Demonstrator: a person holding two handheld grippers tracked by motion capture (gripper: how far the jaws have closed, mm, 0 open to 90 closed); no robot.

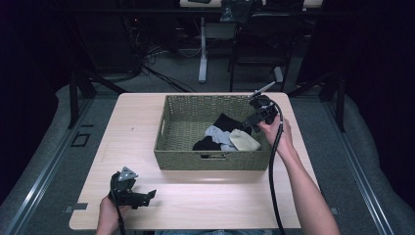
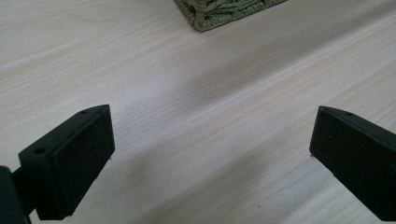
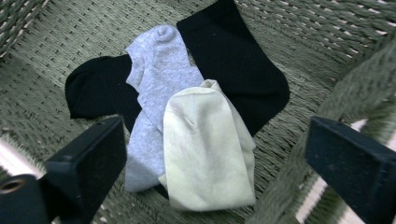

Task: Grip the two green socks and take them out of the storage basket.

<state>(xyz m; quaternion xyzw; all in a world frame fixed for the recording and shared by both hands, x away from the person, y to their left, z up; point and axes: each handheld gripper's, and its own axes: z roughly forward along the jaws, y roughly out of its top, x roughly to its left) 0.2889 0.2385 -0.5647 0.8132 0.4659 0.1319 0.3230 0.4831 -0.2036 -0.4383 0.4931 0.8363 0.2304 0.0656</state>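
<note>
A woven green basket stands on the light wooden table. Inside lie a cream sock, a grey sock and a black sock, overlapping in a small heap. My right gripper hangs open over the basket's right rim, its jaws wide apart above the cream sock. My left gripper rests low near the table's front left, open, with bare tabletop between its jaws. The basket's corner appears at the top of the left gripper view.
The basket's right wall runs close beside the right jaw. Bare tabletop lies in front of and to the left of the basket. Beyond the table are dark table legs, a chair and cables on the floor.
</note>
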